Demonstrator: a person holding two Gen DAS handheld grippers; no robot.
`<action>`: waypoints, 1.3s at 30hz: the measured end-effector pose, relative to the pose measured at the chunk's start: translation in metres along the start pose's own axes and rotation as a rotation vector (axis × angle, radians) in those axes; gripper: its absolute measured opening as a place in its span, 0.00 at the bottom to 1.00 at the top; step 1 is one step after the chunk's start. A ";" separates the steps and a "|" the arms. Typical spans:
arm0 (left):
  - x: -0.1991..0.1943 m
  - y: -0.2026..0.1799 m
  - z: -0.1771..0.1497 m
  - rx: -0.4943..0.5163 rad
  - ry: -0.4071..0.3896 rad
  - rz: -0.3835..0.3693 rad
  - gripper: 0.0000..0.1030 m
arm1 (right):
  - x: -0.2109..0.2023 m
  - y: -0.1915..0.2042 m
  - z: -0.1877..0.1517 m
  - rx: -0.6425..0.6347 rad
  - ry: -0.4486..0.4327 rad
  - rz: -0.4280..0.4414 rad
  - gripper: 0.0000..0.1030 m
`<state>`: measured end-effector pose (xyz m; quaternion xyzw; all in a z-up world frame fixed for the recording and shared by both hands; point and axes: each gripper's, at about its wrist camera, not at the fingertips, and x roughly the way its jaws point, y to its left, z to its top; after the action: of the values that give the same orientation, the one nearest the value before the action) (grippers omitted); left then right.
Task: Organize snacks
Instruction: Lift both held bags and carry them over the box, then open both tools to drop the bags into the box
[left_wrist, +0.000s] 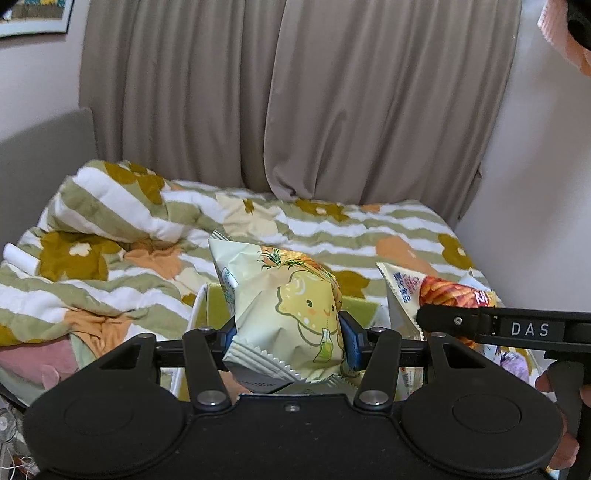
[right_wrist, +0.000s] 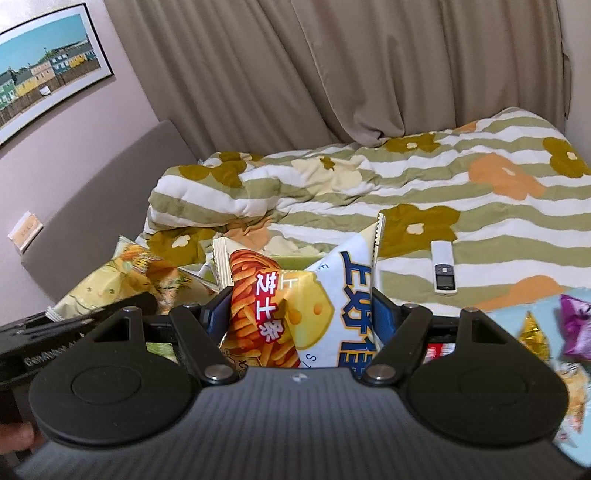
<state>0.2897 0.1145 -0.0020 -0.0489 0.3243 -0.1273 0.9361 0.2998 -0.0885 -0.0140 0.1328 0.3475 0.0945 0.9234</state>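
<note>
In the left wrist view my left gripper (left_wrist: 290, 338) is shut on a pale green snack bag (left_wrist: 291, 295) with a cartoon figure, its blue pads pressing both sides. The bag hangs over a white box with a green inside (left_wrist: 216, 306). To the right, a black finger marked DAS (left_wrist: 480, 321) of the other tool lies across an orange and white bag (left_wrist: 443, 293). In the right wrist view my right gripper (right_wrist: 299, 317) is shut on that orange, yellow and white cheese-stick bag (right_wrist: 295, 306). The pale green bag (right_wrist: 110, 284) shows at the left, and the green box (right_wrist: 295, 260) is behind.
Both bags hang above a bed with a green-striped flowered quilt (right_wrist: 424, 177). A white remote (right_wrist: 444, 271) lies on it. Loose snacks, a purple pack (right_wrist: 576, 325) and a gold wrapper (right_wrist: 533, 332), lie at the right. Beige curtains (left_wrist: 295, 92) hang behind, and a grey headboard (right_wrist: 103, 210) is at the left.
</note>
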 end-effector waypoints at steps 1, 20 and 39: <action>0.006 0.006 -0.001 0.002 0.010 -0.009 0.55 | 0.007 0.004 0.000 0.002 0.004 -0.010 0.86; 0.042 0.031 -0.022 0.015 0.086 0.071 0.95 | 0.071 0.012 0.002 0.003 0.108 -0.034 0.87; 0.047 0.040 -0.024 -0.001 0.110 0.187 0.95 | 0.122 0.029 0.021 0.026 0.168 0.121 1.00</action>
<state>0.3183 0.1401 -0.0560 -0.0119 0.3783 -0.0418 0.9246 0.4014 -0.0319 -0.0652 0.1573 0.4163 0.1564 0.8818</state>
